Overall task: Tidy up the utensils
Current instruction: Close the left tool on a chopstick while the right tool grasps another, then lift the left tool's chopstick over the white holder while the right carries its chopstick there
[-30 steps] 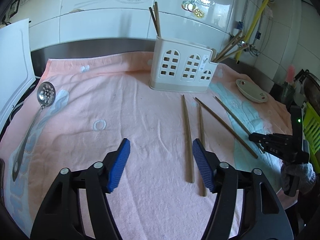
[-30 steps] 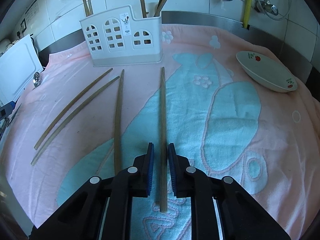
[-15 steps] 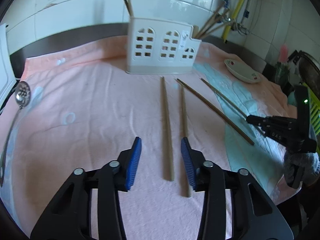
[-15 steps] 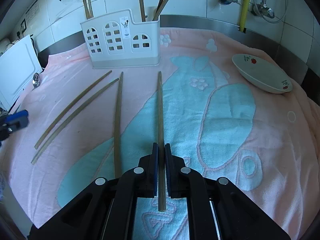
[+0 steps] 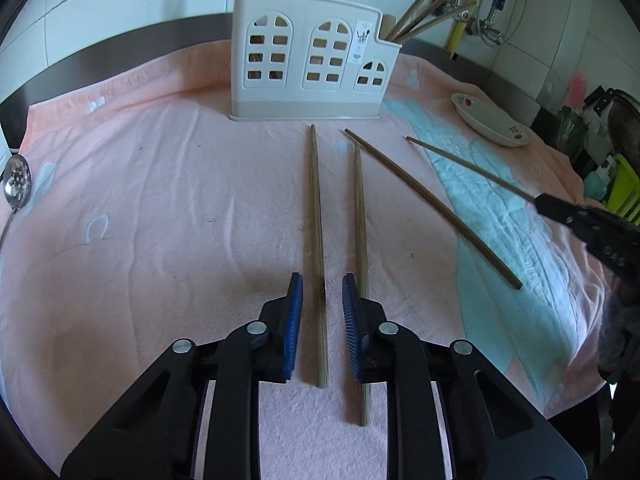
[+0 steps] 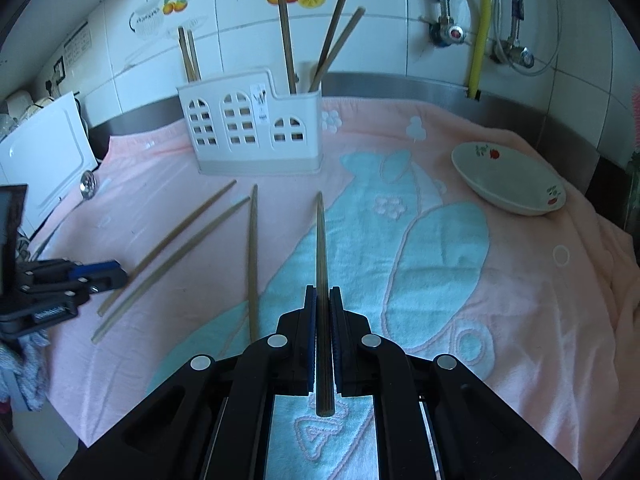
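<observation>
Left wrist view: my left gripper (image 5: 322,300) sits low at centre frame, jaws apart, straddling the near end of one chopstick (image 5: 317,240) without touching it.
Right wrist view: my right gripper (image 6: 323,312) is clamped on another chopstick (image 6: 320,240), the blue pads (image 6: 309,320) pressed to both its sides near the thick end, the tip pointing up the frame.
Loose pieces: three more sticks lie on the pink towel (image 6: 520,280), left of centre in the right view.
Destination: the white holder (image 6: 252,132) stands at upper centre with chopsticks already upright in it.
Handling: I judge these sticks light, stiff and thin, so they roll and pivot easily between pads.
Where to hold: near the thick end, as my right side does, leaving the tip free to enter a slot.
Risk: a light clamp may let the stick swing.
Bystanders: a bowl (image 6: 508,180) at right, a slotted spoon (image 5: 16,180) at far left.
</observation>
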{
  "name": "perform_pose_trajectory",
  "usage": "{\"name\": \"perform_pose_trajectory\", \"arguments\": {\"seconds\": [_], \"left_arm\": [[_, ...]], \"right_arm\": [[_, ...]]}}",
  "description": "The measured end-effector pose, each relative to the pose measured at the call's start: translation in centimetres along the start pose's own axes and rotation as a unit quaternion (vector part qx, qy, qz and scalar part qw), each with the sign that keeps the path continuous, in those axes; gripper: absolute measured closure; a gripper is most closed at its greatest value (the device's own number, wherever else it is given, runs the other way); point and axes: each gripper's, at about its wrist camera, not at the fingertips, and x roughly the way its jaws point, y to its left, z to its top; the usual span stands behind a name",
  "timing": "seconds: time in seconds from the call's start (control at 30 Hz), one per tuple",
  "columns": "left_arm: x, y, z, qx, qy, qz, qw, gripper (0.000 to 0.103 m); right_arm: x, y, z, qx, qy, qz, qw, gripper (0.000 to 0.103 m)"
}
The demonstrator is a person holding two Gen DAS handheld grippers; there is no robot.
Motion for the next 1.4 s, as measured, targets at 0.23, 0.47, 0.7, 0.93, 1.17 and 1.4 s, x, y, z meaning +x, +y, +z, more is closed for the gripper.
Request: {"name": "perform_pose_trajectory", "arguments": {"seconds": [0.23,0.47,0.7,0.93,1.17,1.4], "left_arm": [[1.0,0.0,0.2,-0.006,0.012,0.003,0.9999,0.09],[1.2,-0.2,0.4,0.001,0.016,0.009,0.9998,0.09],[1.4,-0.3,0.8,0.008,0.026,0.021,0.9994,0.097],[-0.3,-0.3,1.4,0.008,0.007,0.009,0.9999,0.097],[-4.0,-0.8,3.1,0.017,-0.044,0.001,0.9989,0.097],[-8.0,-1.6,5.3,0.036,-0.098,-0.009,0.9945,0.097]], "right_arm": [[-1.7,0.3,0.5,-0.005,-0.022,0.004,1.0,0.097],[-2.8,0.5,0.9,-0.007,-0.034,0.004,0.999,0.097],[-3.3,0.7,1.1,-0.01,-0.041,0.003,0.999,0.097],[-3.9,0.9,1.6,-0.012,-0.048,0.004,0.999,0.097],[-4.3,1.1,2.4,-0.017,-0.055,0.007,0.998,0.097],[-5.2,1.9,4.4,-0.032,-0.066,0.012,0.997,0.097]]}}
